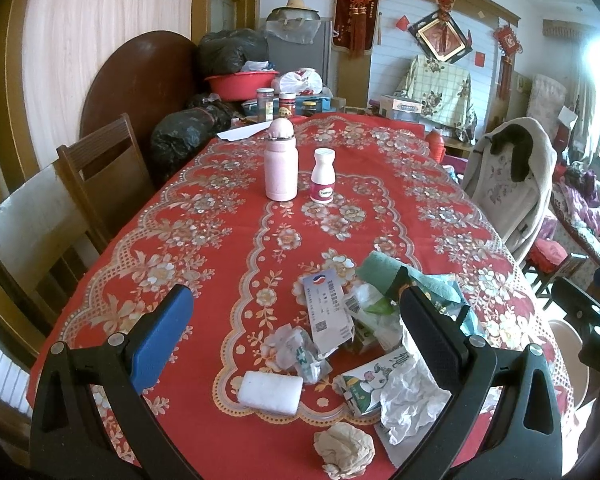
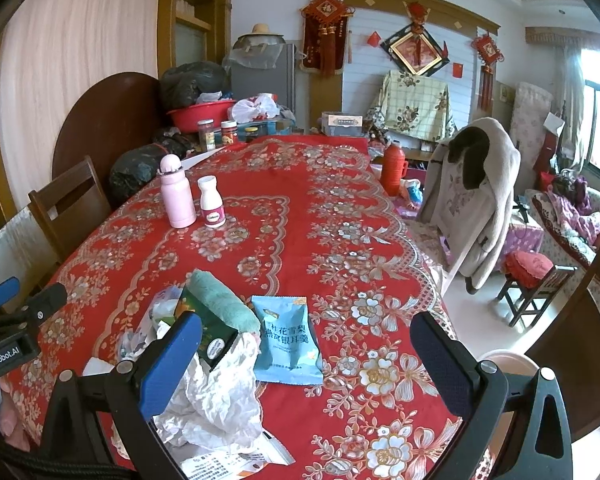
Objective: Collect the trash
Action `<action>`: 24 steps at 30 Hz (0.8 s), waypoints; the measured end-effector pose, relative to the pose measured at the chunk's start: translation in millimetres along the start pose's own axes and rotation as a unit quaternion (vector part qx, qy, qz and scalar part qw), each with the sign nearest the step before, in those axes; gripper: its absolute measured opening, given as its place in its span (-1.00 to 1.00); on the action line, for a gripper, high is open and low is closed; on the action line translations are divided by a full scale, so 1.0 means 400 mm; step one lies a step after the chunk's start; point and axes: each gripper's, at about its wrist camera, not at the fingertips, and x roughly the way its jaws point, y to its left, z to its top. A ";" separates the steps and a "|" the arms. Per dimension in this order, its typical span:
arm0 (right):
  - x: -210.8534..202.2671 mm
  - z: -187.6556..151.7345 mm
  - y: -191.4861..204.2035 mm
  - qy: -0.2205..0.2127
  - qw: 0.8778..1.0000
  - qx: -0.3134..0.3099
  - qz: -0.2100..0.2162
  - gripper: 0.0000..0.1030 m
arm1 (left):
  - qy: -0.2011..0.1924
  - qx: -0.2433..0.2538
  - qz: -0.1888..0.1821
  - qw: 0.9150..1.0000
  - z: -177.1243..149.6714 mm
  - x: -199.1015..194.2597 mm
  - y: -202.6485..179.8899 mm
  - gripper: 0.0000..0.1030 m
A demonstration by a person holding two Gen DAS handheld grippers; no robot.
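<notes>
Trash lies in a heap at the near end of a red flowered tablecloth point(image 1: 228, 216). In the left wrist view I see a crumpled beige paper ball point(image 1: 344, 448), a white foam roll point(image 1: 270, 392), a crumpled wrapper point(image 1: 296, 350), a white and blue slip point(image 1: 326, 312), a white crumpled sheet point(image 1: 410, 400) and a green cloth point(image 1: 384, 270). My left gripper point(image 1: 296, 328) hovers open above the heap, holding nothing. In the right wrist view a light blue snack packet point(image 2: 286, 344) lies flat between the fingers of my right gripper point(image 2: 312, 352), which is open above the table; crumpled white paper point(image 2: 216, 400) lies beside its left finger.
A pink flask point(image 1: 281, 164) and a white pill bottle point(image 1: 323, 176) stand mid-table. Wooden chairs point(image 1: 100, 168) line the left side. A chair draped with a coat point(image 2: 476, 196) stands right. A pale round bin rim point(image 2: 508, 364) shows below the table's right edge.
</notes>
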 end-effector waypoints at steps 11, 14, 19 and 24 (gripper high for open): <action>-0.005 0.000 0.008 -0.006 1.000 0.001 0.005 1.00 | 0.000 0.001 0.000 1.000 0.000 0.000 0.000 0.99; -0.006 0.000 0.010 -0.004 1.000 0.000 0.005 1.00 | 0.001 0.000 -0.001 1.000 -0.001 0.000 -0.002 0.99; -0.007 -0.001 0.012 -0.003 1.000 -0.002 0.006 1.00 | 0.005 0.000 0.000 1.000 -0.002 0.001 -0.004 0.99; -0.006 -0.001 0.013 -0.004 1.000 -0.001 0.007 1.00 | 0.005 0.000 0.001 1.000 -0.005 0.000 -0.001 0.99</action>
